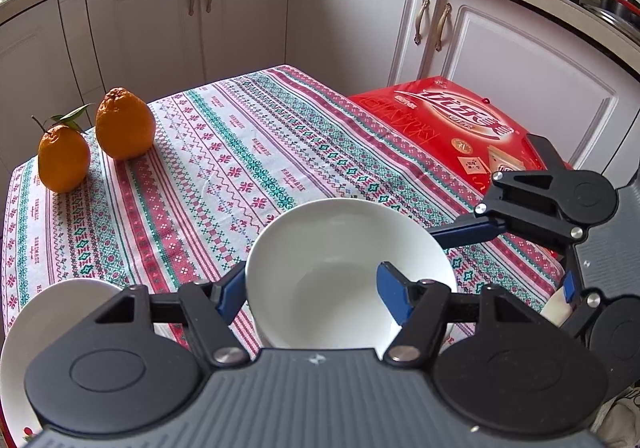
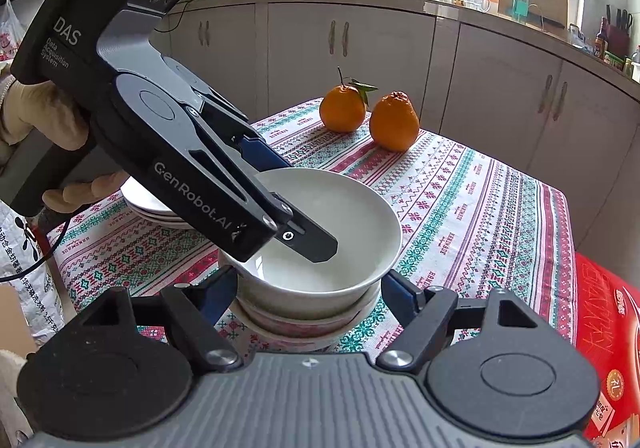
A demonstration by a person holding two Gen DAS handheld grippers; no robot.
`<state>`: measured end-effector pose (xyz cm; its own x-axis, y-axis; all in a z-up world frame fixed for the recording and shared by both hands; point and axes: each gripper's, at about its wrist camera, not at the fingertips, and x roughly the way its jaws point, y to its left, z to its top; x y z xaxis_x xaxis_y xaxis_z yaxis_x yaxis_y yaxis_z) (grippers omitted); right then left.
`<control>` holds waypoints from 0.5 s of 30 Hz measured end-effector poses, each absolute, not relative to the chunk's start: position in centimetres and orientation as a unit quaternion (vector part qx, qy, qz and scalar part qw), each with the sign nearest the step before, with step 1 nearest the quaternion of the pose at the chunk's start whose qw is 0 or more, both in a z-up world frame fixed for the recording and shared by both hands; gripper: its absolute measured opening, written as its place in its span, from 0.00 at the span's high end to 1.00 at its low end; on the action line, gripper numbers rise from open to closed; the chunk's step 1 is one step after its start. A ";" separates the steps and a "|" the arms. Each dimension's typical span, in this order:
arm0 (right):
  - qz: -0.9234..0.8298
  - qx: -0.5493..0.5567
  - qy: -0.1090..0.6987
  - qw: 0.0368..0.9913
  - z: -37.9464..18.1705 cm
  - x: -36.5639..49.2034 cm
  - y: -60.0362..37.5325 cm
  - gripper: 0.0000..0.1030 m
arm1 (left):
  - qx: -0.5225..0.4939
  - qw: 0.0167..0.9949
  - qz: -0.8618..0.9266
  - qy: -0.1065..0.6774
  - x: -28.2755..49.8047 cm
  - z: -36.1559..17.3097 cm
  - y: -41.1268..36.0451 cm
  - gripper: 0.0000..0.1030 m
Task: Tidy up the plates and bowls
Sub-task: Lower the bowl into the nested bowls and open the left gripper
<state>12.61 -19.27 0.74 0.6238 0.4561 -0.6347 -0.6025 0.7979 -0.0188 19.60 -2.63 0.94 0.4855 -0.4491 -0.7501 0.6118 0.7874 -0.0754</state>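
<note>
A white bowl (image 1: 340, 248) (image 2: 332, 215) sits on top of a lower bowl (image 2: 308, 312) on the patterned tablecloth. My left gripper (image 1: 312, 288) straddles the white bowl's wall, with one finger outside and the other down inside; it looks shut on that wall. The right gripper (image 2: 308, 288) reaches in low from the near side, its blue pads (image 2: 400, 296) against both sides of the lower bowl. In the left wrist view, the right gripper (image 1: 516, 260) comes in from the right, partly behind the white bowl.
A stack of white plates (image 2: 152, 203) (image 1: 52, 312) lies beside the bowls. Two oranges (image 2: 394, 119) (image 1: 124, 123) stand at the table's far end. A red box (image 1: 460, 123) (image 2: 600, 320) lies off the table edge. Kitchen cabinets ring the table. A gloved hand (image 2: 40, 115) holds the left gripper.
</note>
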 end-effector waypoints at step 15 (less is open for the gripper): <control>0.302 -0.113 0.305 0.896 0.9 12.3 -19.3 0.10 | 0.105 0.859 -0.312 0.392 19.3 0.8 -2.4 0.21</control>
